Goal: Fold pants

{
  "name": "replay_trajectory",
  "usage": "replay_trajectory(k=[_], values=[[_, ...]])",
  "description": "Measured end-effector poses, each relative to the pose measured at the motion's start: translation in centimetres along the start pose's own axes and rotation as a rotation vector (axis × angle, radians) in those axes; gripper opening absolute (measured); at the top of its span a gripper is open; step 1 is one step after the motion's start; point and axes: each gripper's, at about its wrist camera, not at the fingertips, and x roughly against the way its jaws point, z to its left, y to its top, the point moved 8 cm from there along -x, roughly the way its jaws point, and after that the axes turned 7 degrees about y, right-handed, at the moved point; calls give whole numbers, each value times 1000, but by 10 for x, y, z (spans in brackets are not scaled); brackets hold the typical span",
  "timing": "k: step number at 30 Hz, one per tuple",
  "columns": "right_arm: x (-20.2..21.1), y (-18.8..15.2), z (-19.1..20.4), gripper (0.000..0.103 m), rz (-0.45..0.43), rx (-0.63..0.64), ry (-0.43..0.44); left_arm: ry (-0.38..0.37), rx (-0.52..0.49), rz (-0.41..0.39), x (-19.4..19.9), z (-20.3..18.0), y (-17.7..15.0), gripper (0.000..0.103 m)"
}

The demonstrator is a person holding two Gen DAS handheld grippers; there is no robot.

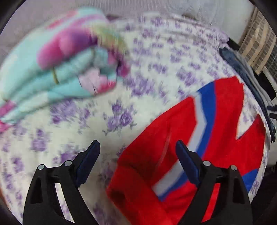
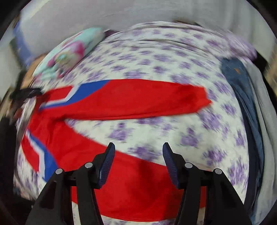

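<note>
Red pants [image 2: 131, 102] with blue and white side stripes lie spread on a bed, legs apart in a V. In the right wrist view one leg runs across the middle and the other passes under my right gripper [image 2: 137, 147], which is open and empty just above it. In the left wrist view the pants [image 1: 155, 152] fill the lower right, waist end near the bottom. My left gripper [image 1: 137, 144] is open and empty above their left edge. Both views are motion-blurred.
The bed has a white sheet with purple flowers [image 1: 121, 117]. A turquoise and pink folded blanket [image 1: 57, 67] lies at the far left. Blue jeans and grey clothes [image 2: 242, 97] are piled along the bed's right edge. A pale wall [image 2: 138, 12] stands behind.
</note>
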Motion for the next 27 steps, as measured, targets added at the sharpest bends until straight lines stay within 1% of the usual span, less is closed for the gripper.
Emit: replay_trajectory(k=[1,2,3,4,5,6,7,8,10,12,14,16,18,19,20,22,25,27], values=[[-5,10,14,61,4,51,17,-22,-2,31,-11,-2,-5,77],[-15,27,35,64,3,127,45,-48,-3,50,-17,-5,-10,68],[-26,42,54,69,-2,199,80,-75,-11,53,-21,-11,-15,63],[-35,54,71,72,-5,255,115,-70,-20,23,-18,-14,-16,60],[-53,75,99,73,1,339,186,-79,-29,6,-15,-17,-16,45],[-68,90,121,73,11,393,238,-86,-29,-12,-10,-20,-16,34],[-84,104,142,73,25,451,281,-82,-23,-22,-7,-19,-15,27],[-104,121,165,73,40,525,305,-84,-16,-27,-5,-18,-15,21],[-143,150,197,73,62,649,316,-91,4,-53,4,-16,-17,20],[-173,166,210,73,104,715,304,-76,6,-73,9,-14,-20,19],[-201,175,208,72,161,742,274,-71,11,-76,10,-12,-19,19],[-224,176,201,69,234,740,275,-65,10,-84,11,-10,-19,19],[-241,170,193,50,310,698,303,-57,13,-81,8,-8,-18,19],[-245,166,190,24,336,676,326,-52,16,-78,7,-7,-18,19],[-247,161,189,10,349,652,355,-45,19,-76,5,-6,-18,20],[-240,165,193,7,280,682,346,-7,30,-77,0,-2,-11,20],[-234,195,189,7,172,599,323,42,85,-87,-3,15,2,20],[-239,213,188,7,141,557,302,53,127,-92,-8,28,15,20]])
